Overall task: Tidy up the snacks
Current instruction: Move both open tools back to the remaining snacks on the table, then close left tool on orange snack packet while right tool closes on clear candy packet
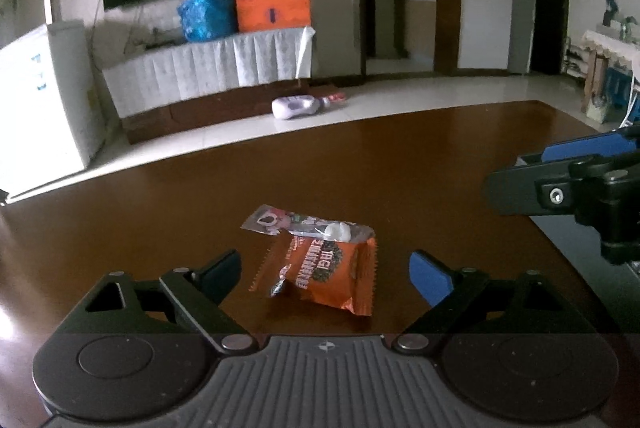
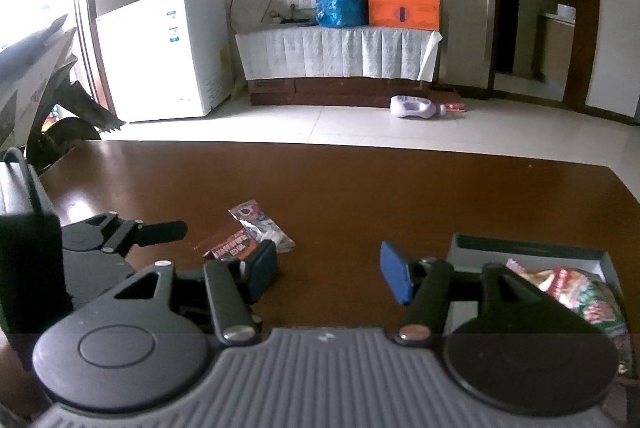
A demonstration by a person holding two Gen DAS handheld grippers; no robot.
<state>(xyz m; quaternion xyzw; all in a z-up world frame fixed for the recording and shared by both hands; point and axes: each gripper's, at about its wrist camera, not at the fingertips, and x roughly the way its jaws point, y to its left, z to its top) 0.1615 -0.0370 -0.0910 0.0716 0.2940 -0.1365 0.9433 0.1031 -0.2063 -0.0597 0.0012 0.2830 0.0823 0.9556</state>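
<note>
On the table (image 1: 400, 155) we see two snack packets: the larger packet (image 1: 324, 278) lies nearer us, and the smaller packet (image 1: 308, 224) rests partly on its far edge. Our left gripper (image 1: 326, 274) straddles the larger packet without touching it. To the right, near the table's corner, sits a box (image 2: 532, 248) with a snack bag (image 2: 580, 292) in it. Our right gripper (image 2: 330, 272) hangs between packets and box.

Orange snack packet (image 1: 326, 278): print upside down, unreadable. Other labels too blurred.
</note>
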